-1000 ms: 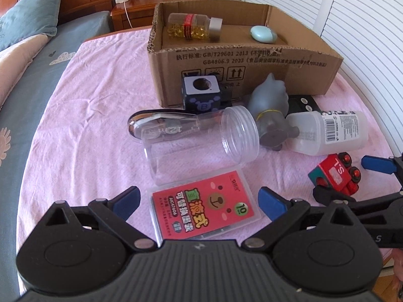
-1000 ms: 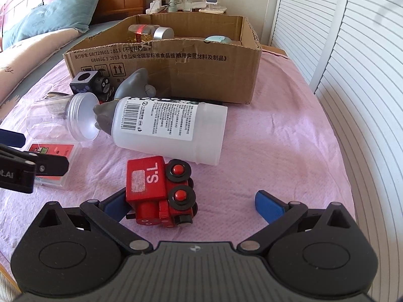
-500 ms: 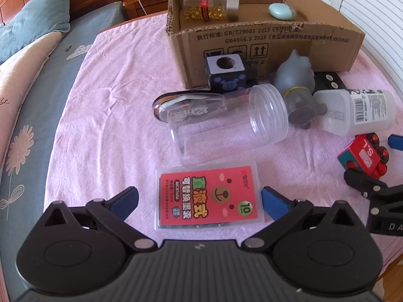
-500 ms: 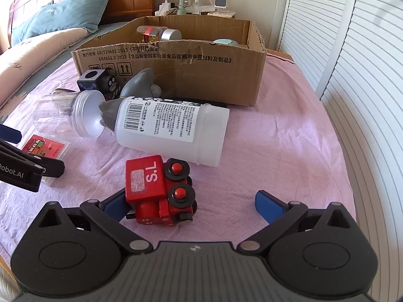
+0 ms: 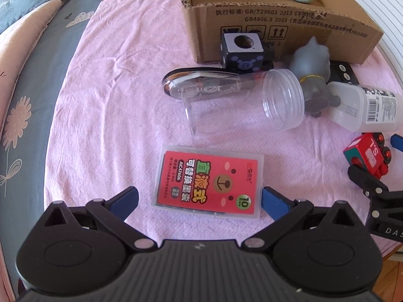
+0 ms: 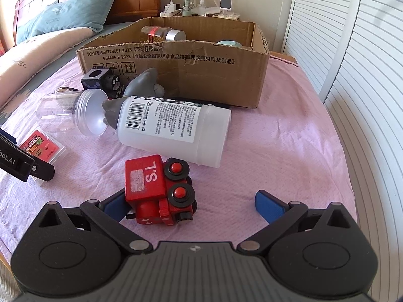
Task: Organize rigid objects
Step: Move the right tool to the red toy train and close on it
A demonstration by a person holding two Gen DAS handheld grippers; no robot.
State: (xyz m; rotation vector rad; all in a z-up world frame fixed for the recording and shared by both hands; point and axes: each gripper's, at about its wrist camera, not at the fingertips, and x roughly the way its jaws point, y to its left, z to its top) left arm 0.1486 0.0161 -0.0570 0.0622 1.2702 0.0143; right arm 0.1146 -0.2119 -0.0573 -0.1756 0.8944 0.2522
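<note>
1. The flat clear plastic case (image 5: 209, 183) carries a red card with a bear face and green and white print; it lies flat on the surface, at 12 o'clock of the left gripper (image 5: 199, 198), between its blue pads.
2. The left gripper's jaws stand wide apart, having just opened a little further, and the pads do not press the case.
3. The red toy train (image 6: 160, 191), wooden-looking with black wheels and "S.L" on its side, lies at 11 o'clock of the right gripper (image 6: 194, 203), whose jaws are apart, with the train against the left pad.
4. A clear ribbed-neck jar (image 5: 241, 105) and a frosted white bottle (image 6: 173, 128) lie on their sides on the pink textured cloth (image 5: 113, 100); a grey rubbery figure (image 5: 312, 63) sits between them.
5. The corrugated cardboard box (image 6: 201, 75) stands at 12 o'clock.
6. Compared with a second ago, the left view looks more steeply down, and the case sits further up, clear of the gripper body.
</note>
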